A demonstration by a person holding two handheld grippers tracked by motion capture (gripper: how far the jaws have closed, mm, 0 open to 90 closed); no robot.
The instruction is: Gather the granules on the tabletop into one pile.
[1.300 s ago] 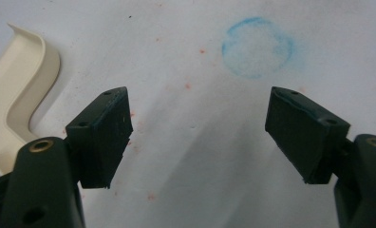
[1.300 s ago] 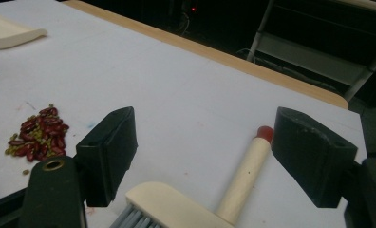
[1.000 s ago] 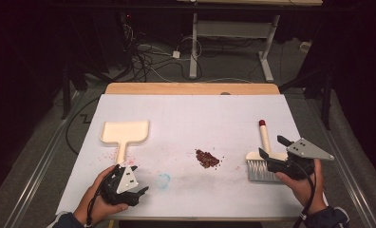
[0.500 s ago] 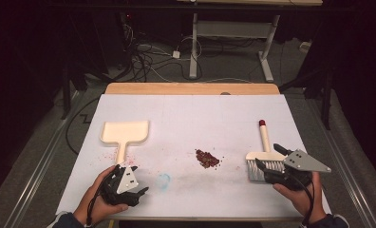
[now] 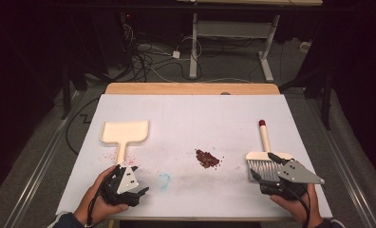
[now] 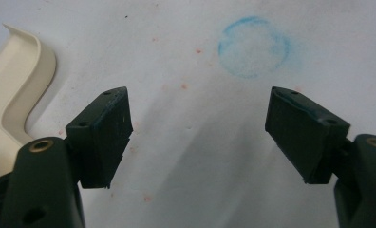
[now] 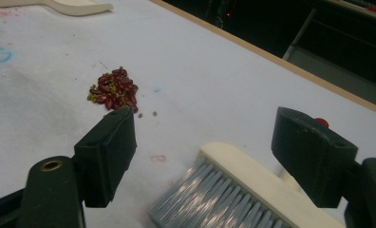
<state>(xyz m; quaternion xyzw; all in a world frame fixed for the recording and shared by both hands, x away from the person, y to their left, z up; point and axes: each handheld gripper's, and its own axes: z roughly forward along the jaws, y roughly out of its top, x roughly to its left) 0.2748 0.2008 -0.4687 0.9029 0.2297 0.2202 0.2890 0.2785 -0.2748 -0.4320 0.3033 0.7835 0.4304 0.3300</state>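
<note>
Black right tool (image 5: 264, 166) hovers low over the brush (image 5: 263, 157), jaws apart, left tool (image 5: 139, 180) likewise gaping

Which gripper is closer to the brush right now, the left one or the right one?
Right. The right gripper hangs open just over the brush, at its grey bristles. The left gripper sits far across the table, by the dustpan handle.

no readable text, labels or numbers anywhere
</note>
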